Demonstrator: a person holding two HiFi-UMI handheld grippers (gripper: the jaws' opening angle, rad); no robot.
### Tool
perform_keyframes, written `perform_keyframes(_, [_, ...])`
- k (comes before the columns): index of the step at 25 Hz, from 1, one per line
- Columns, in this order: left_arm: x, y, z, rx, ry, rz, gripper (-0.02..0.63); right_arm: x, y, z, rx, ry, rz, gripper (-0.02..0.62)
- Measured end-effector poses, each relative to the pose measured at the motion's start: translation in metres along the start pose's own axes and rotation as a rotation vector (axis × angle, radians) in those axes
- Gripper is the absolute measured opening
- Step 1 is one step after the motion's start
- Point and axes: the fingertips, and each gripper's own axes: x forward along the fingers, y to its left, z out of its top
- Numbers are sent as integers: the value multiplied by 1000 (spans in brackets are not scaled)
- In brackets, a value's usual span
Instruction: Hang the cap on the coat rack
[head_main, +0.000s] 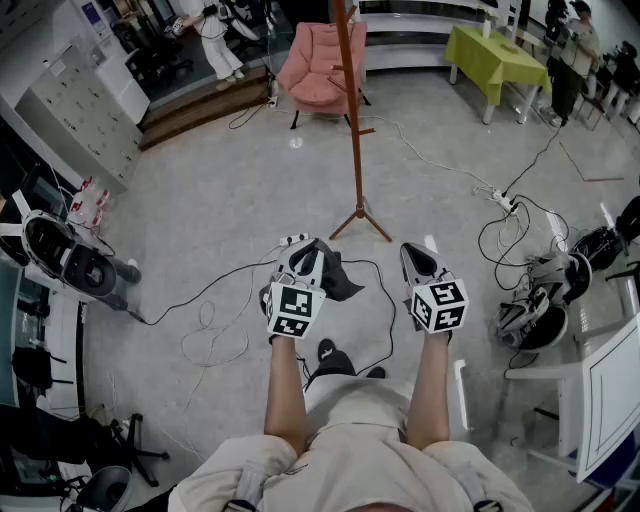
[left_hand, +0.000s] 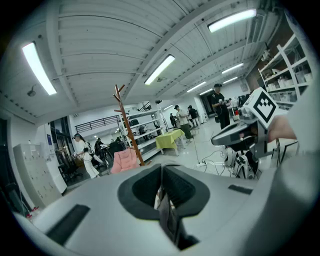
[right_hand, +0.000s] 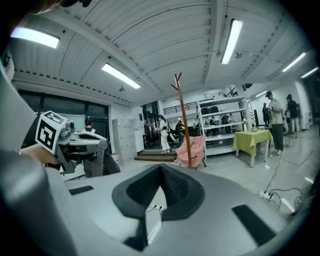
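A dark cap (head_main: 335, 272) hangs from my left gripper (head_main: 305, 250), which is shut on its fabric; in the left gripper view the dark cloth (left_hand: 169, 212) is pinched between the pads. My right gripper (head_main: 413, 254) is level with the left one, shut, with nothing in it. The brown wooden coat rack (head_main: 351, 110) stands on the floor straight ahead of both grippers, its feet (head_main: 361, 219) just beyond them. Its forked top (left_hand: 119, 95) shows in the left gripper view, and the coat rack (right_hand: 182, 117) also stands ahead in the right gripper view. There, the left gripper (right_hand: 75, 142) and the hanging cap (right_hand: 95, 164) are on the left.
A pink armchair (head_main: 320, 60) stands behind the rack. A green-covered table (head_main: 495, 55) is at the far right, with people beyond it. Black cables (head_main: 220, 320) and a power strip (head_main: 503, 201) lie on the floor. Equipment (head_main: 545, 300) and a white frame (head_main: 600, 380) crowd the right side.
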Motion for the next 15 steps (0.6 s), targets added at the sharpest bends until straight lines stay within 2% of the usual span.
perform_keyframes(4, [-4,-3,1,-6,-16,-5,15,2,7,-2,-6,-2,7,3])
perform_keyframes(11, [-19,0,0,22,15,5,15,4,15,4,22,-41,19,3])
perform_keyframes(15, [-13,14,0,41,-2,22,15,19,21,6,-52,-21,17,3])
